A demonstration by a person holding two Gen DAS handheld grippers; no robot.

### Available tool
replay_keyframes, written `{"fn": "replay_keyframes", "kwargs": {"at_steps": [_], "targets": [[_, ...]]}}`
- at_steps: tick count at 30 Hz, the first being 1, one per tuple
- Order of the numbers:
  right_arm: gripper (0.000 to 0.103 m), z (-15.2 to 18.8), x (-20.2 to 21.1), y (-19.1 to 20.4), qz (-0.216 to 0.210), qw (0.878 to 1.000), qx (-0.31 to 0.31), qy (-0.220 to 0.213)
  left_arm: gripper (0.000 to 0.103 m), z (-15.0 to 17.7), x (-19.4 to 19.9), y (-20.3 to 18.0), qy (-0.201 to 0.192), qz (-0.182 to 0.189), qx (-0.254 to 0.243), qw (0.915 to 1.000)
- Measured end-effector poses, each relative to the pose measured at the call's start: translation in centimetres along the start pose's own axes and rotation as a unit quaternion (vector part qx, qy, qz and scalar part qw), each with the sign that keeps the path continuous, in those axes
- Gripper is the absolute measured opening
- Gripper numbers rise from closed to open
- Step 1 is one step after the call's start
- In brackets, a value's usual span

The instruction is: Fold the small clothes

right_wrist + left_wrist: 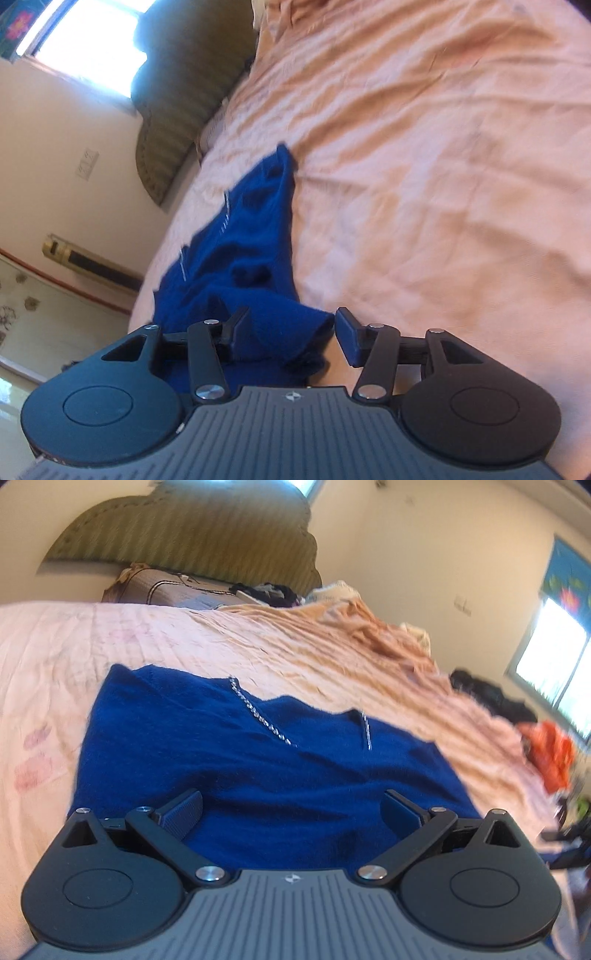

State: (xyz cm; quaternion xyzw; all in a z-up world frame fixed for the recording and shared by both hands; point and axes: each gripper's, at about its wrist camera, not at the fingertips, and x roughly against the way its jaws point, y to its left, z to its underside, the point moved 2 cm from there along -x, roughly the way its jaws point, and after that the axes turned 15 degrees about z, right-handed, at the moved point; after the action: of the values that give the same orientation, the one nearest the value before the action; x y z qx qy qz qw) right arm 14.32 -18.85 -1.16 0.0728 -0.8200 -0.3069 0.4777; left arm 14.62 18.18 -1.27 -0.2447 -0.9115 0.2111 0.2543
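A royal-blue knit garment (221, 746) lies on the peach bedcover (295, 646), with two lines of silver rhinestone trim (258, 716) near its far edge. My left gripper (291, 801) hovers low over its near part, jaws spread wide, holding nothing. In the right wrist view the same blue garment (251, 240) runs rumpled away from me toward the bed's edge. A raised fold of it sits between the fingers of my right gripper (291, 317), whose jaws stand apart with a gap at the right finger.
A green padded headboard (184, 535) and a brown pillow (166, 587) are at the far end. Black clothes (487, 694) and an orange garment (550, 753) lie piled at the bed's right side. Wrinkled bedcover (443, 184) stretches right of the garment. A bright window (92, 44) is behind.
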Motion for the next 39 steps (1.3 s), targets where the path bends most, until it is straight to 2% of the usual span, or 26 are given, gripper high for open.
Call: {"fn": "replay_keyframes", "kwargs": {"at_steps": [1,4,7,9,10,12,13,14,15,16,18,19,20,21,22,23,26,31,32,33,34,35,36,37,39], "targets": [[0.050,0.0,-0.7,0.6,0.009,1.000,0.010,0.003,0.103,0.0,0.1,0.3,-0.006,0.001,0.008,1.0000],[0.028,-0.1,-1.9,1.8,0.029,0.999,0.034,-0.001,0.103,-0.1,0.3,0.8,-0.017,-0.003,0.026,0.9995],[0.028,-0.4,-1.9,2.0,0.021,0.999,0.027,0.007,0.103,-0.1,0.2,0.8,-0.018,-0.005,0.025,0.9995],[0.032,-0.5,-1.5,1.4,0.000,1.000,0.004,0.011,0.103,-0.2,0.2,0.8,-0.017,-0.006,0.025,0.9995],[0.037,-0.5,-1.2,0.9,-0.012,1.000,-0.009,0.011,0.103,-0.2,0.2,0.8,-0.018,-0.005,0.025,0.9995],[0.035,-0.5,-1.1,0.3,-0.019,0.999,-0.025,0.005,0.103,-0.2,0.2,0.8,-0.019,-0.004,0.027,0.9994],[0.017,-0.5,-1.1,0.4,-0.009,1.000,-0.020,0.002,0.103,-0.2,0.2,0.8,-0.020,-0.004,0.028,0.9994],[0.010,-0.6,-1.0,0.6,0.006,1.000,-0.012,-0.004,0.103,-0.2,0.2,0.8,-0.019,-0.004,0.027,0.9994],[0.010,-0.8,-0.5,1.2,0.014,1.000,-0.001,-0.020,0.103,-0.2,0.2,0.8,-0.019,-0.004,0.027,0.9994],[0.010,-1.3,0.5,2.0,0.000,0.999,0.006,-0.042,0.103,-0.1,0.2,0.8,-0.019,-0.004,0.027,0.9994],[0.009,-2.5,4.0,4.3,-0.070,0.992,0.020,-0.102,0.103,-0.2,0.2,0.8,-0.020,-0.004,0.027,0.9994],[0.004,-2.9,5.3,5.1,-0.091,0.987,0.039,-0.127,0.103,-0.1,0.2,0.9,-0.020,-0.004,0.027,0.9994],[0.004,-3.4,4.7,5.1,-0.067,0.989,0.051,-0.120,0.103,-0.1,0.2,0.9,-0.020,-0.004,0.027,0.9994],[0.005,-4.0,2.9,4.2,-0.013,0.996,0.043,-0.082,0.103,-0.1,0.2,0.8,-0.020,-0.004,0.027,0.9994],[0.008,-4.0,1.3,3.0,0.040,0.997,0.040,-0.051,0.103,-0.1,0.2,0.9,-0.020,-0.004,0.027,0.9994],[0.008,-3.8,0.5,2.2,0.068,0.996,0.043,-0.046,0.103,-0.1,0.2,0.9,-0.020,-0.004,0.027,0.9994],[0.008,-3.0,0.1,1.2,0.051,0.997,0.026,-0.051,0.103,-0.1,0.2,0.9,-0.020,-0.005,0.027,0.9994],[0.008,-3.5,0.1,2.0,0.069,0.996,0.035,-0.053,0.103,-0.1,0.3,1.0,-0.023,-0.003,0.030,0.9993],[0.020,-3.7,0.3,2.1,0.078,0.995,0.039,-0.057,0.103,-0.2,0.3,0.9,-0.023,-0.003,0.030,0.9993],[0.025,-4.0,0.2,2.2,0.104,0.992,0.049,-0.060,0.103,-0.1,0.3,1.0,-0.023,-0.003,0.030,0.9993],[0.038,-4.1,0.2,2.4,0.141,0.986,0.061,-0.066,0.103,-0.1,0.3,1.0,-0.024,-0.003,0.031,0.9992],[0.039,-4.2,0.4,2.6,0.177,0.978,0.071,-0.089,0.103,-0.1,0.3,1.0,-0.023,-0.003,0.030,0.9993],[0.038,-4.0,0.9,2.9,0.195,0.970,0.081,-0.121,0.103,-0.1,0.3,1.0,-0.023,-0.003,0.030,0.9993],[0.038,-3.8,1.3,3.5,0.187,0.968,0.088,-0.139,0.103,-0.1,0.3,1.0,-0.023,-0.003,0.030,0.9993],[0.038,-3.2,1.7,5.1,0.141,0.974,0.093,-0.152,0.103,-0.1,0.3,1.0,-0.023,-0.004,0.030,0.9993]]}}
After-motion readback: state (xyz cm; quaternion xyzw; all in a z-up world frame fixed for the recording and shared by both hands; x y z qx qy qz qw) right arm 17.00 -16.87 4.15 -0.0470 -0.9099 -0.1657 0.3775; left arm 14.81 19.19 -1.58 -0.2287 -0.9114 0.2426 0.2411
